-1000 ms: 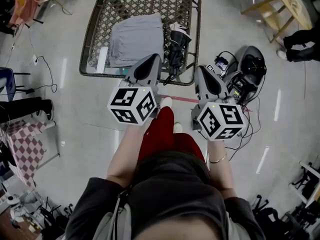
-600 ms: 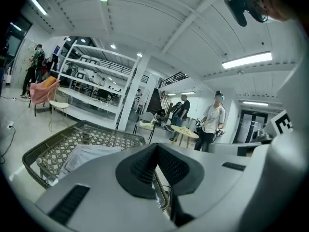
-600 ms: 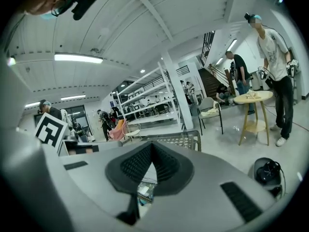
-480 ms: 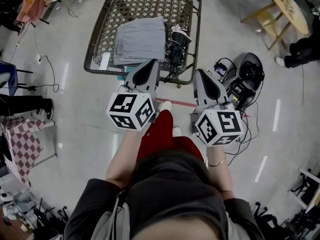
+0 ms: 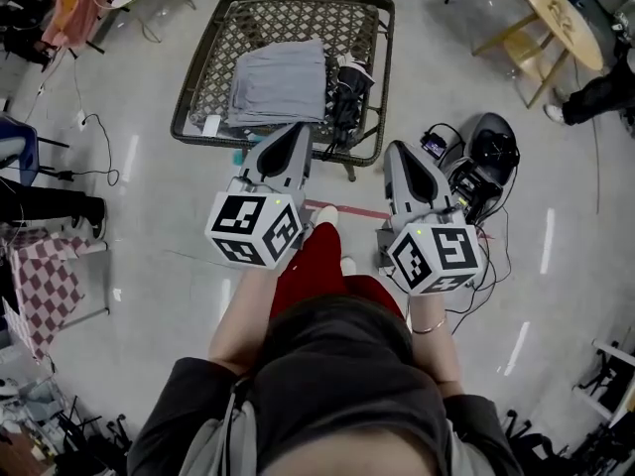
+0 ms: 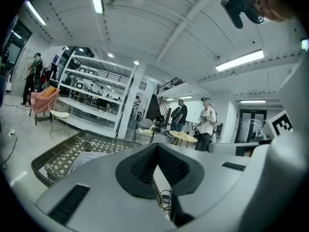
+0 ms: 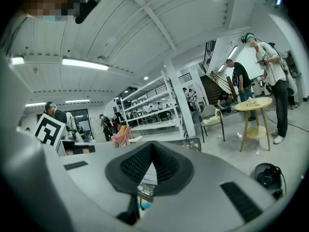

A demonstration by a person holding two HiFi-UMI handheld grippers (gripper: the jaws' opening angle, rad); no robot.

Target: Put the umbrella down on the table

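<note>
The black folded umbrella (image 5: 348,91) lies on the wicker table (image 5: 201,85), at its right side, beside a folded grey cloth (image 5: 279,80). My left gripper (image 5: 294,135) hangs in the air over the table's near edge, shut with nothing in it. Off the table's near right corner floats my right gripper (image 5: 398,154), likewise shut and empty. In the left gripper view the ribbed pads (image 6: 143,164) meet, with the table (image 6: 60,154) low behind them. The right gripper view shows closed pads (image 7: 137,163) and the table's corner (image 7: 191,142) beyond.
A round wooden side table (image 5: 562,8) stands at the far right. A black bag with cables (image 5: 484,165) lies on the floor right of my right gripper. A checkered cloth (image 5: 42,284) is at the left. People stand by a small table (image 6: 182,137) in the room.
Both grippers have lifted and drawn back from the table towards my body, still shut. The umbrella and the cloth lie where they were.
</note>
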